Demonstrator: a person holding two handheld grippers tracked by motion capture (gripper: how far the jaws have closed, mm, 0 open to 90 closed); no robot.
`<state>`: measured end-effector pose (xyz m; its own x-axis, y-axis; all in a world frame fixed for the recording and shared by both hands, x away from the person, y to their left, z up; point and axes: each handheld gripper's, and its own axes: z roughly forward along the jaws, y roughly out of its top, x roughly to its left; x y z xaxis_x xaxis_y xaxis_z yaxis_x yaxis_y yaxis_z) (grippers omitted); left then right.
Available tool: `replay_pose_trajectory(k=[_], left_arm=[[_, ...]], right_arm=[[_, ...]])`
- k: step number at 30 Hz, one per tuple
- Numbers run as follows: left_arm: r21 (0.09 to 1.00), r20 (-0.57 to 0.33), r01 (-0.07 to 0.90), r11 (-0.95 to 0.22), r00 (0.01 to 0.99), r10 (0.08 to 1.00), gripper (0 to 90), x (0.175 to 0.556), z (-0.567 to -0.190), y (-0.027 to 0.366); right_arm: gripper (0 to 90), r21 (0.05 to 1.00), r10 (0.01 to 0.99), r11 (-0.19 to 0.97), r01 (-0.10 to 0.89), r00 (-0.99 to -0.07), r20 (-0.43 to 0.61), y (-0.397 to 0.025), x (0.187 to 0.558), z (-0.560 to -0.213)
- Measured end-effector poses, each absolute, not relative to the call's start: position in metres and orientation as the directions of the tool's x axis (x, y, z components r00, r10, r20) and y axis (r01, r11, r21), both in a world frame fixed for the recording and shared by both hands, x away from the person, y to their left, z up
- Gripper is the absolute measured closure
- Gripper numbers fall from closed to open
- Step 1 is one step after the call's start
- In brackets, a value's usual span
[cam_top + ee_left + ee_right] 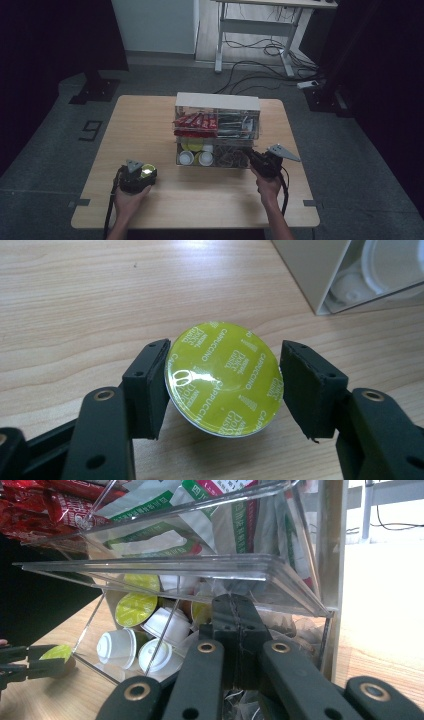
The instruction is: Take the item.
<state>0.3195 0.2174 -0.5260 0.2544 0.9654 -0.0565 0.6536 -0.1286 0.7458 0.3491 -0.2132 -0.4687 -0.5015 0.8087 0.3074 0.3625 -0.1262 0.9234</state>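
On the wooden worktop (165, 197) stands a clear 2-tier organizer (217, 131). The right claw (235, 630), jaws closed together, is at its lower front. The left claw (225, 385) clamps a green cappuccino capsule (223, 379) between its pads, above the worktop.

Organiser (217, 102) mid-table (150, 125); sachets (196, 121) in upper tier; capsules (186, 158) in lower tier | left gripper (145, 175) holding capsule (223, 379) front-left; right gripper (254, 159) at organiser's front-right corner
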Motion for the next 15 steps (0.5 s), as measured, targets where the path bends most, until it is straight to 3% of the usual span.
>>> replay_pose_trajectory(k=[9, 15], left_arm=[[0.734, -0.067, 0.667, -0.124, 0.253, 0.965, 39.0, 0.3207, -0.5291, 0.219], [0.727, -0.079, 0.675, -0.126, 0.264, 0.961, 33.1, 0.3216, -0.5297, 0.2187]], right_arm=[[88.8, 0.923, 0.808, -0.125, 0.364, -0.502, 0.308, -0.2133, 0.3491, -0.4687], [88.8, 0.923, 0.809, -0.125, 0.364, -0.501, 0.307, -0.2136, 0.3491, -0.469]])
